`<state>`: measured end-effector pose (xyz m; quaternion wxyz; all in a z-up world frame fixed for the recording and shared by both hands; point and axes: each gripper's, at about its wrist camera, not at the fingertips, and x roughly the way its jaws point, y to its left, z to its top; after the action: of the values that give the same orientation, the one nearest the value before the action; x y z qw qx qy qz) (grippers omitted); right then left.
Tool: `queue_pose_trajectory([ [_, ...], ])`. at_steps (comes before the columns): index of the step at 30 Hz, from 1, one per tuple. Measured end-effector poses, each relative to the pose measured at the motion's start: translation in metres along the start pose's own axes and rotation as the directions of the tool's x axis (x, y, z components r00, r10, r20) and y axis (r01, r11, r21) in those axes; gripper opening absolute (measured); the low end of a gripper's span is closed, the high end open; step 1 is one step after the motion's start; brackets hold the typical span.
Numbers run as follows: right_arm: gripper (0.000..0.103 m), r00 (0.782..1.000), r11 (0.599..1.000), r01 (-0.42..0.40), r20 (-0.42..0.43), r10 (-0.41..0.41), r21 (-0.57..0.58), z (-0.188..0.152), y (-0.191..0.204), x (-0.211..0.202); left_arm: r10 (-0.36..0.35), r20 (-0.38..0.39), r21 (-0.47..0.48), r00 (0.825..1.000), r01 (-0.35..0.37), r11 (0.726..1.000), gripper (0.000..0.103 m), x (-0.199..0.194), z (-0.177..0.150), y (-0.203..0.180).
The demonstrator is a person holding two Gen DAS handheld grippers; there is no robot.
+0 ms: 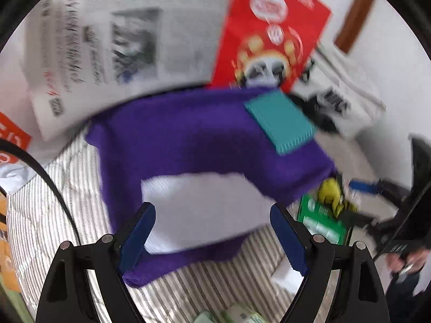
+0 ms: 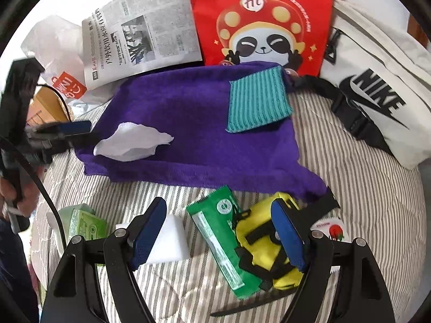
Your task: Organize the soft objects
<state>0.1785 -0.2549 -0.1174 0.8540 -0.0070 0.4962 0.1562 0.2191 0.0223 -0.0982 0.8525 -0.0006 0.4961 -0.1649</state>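
A purple towel [image 2: 204, 134] lies spread on the striped bedding [image 2: 336, 188]; it also shows in the left wrist view [image 1: 188, 134]. A teal ribbed cloth [image 2: 257, 101] lies on its far right corner, seen too in the left wrist view [image 1: 280, 122]. A white tissue [image 2: 132, 144] lies on the towel's left part. My left gripper [image 1: 212, 231] is open, its fingers either side of the tissue [image 1: 202, 210]; in the right wrist view it [image 2: 64, 132] sits at the towel's left edge. My right gripper [image 2: 218, 231] is open and empty, above a green packet [image 2: 221, 237] and a yellow pouch [image 2: 266, 239].
A newspaper [image 2: 142, 35], a red panda bag [image 2: 258, 18] and a white Nike bag [image 2: 377, 86] lie behind the towel. A white foam block [image 2: 169, 242] and a green tissue pack [image 2: 86, 224] lie near my right gripper. A white plastic bag [image 2: 56, 53] is at far left.
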Motion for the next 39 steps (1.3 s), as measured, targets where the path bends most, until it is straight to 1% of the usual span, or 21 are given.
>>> queue_pose_trajectory([
  [1,0.079,1.000,1.000,-0.004,-0.002,0.004,0.009,-0.002,-0.001,-0.001,0.023,0.001,0.011,1.000,-0.023,1.000,0.086,0.003,-0.002,-0.003],
  [3,0.079,1.000,1.000,-0.009,-0.002,0.009,0.018,-0.006,-0.003,-0.004,0.045,-0.011,0.034,0.999,-0.044,0.998,0.086,0.013,-0.003,-0.009],
  [7,0.079,1.000,1.000,0.000,0.001,0.000,0.017,-0.011,-0.005,-0.011,0.103,-0.051,0.003,0.993,-0.103,0.995,0.083,0.034,0.004,-0.001],
  [10,0.079,1.000,1.000,0.000,0.001,0.000,0.021,-0.014,-0.009,-0.013,0.160,-0.082,-0.008,0.984,-0.161,0.987,0.083,0.046,0.009,0.007],
  [13,0.079,1.000,1.000,0.008,-0.003,-0.008,0.023,-0.015,-0.012,-0.012,0.234,-0.109,0.006,0.966,-0.235,0.972,0.083,0.056,0.010,0.015],
  [16,0.079,1.000,1.000,0.005,-0.008,-0.005,0.031,-0.017,-0.014,-0.011,0.267,-0.126,0.017,0.955,-0.268,0.963,0.083,0.061,0.009,0.018],
  [17,0.079,1.000,0.999,0.006,-0.009,-0.005,0.032,-0.017,-0.014,-0.010,0.270,-0.130,0.019,0.954,-0.270,0.963,0.083,0.062,0.007,0.019],
  [21,0.079,1.000,1.000,0.010,-0.009,-0.010,0.028,-0.019,-0.014,-0.012,0.249,-0.098,0.006,0.963,-0.250,0.968,0.083,0.050,0.002,0.019],
  [27,0.079,1.000,0.999,0.008,0.005,-0.009,0.037,-0.026,-0.013,-0.022,0.255,-0.063,-0.023,0.965,-0.256,0.966,0.083,0.018,-0.003,0.027],
  [30,0.079,1.000,0.999,0.004,0.010,-0.004,0.035,-0.031,-0.011,-0.027,0.229,-0.044,-0.035,0.972,-0.231,0.972,0.083,-0.001,-0.006,0.028],
  [33,0.079,1.000,0.999,0.002,0.022,-0.002,0.033,-0.036,-0.007,-0.033,0.254,-0.029,-0.043,0.967,-0.255,0.966,0.083,-0.017,-0.013,0.030],
  [36,0.079,1.000,0.999,-0.005,0.025,0.005,0.035,-0.038,-0.004,-0.036,0.276,-0.034,-0.056,0.960,-0.278,0.959,0.083,-0.028,-0.022,0.034],
  [39,0.079,0.999,1.000,-0.013,0.033,0.012,0.023,-0.042,-0.001,-0.042,0.246,-0.020,-0.065,0.969,-0.247,0.967,0.083,-0.042,-0.035,0.038],
])
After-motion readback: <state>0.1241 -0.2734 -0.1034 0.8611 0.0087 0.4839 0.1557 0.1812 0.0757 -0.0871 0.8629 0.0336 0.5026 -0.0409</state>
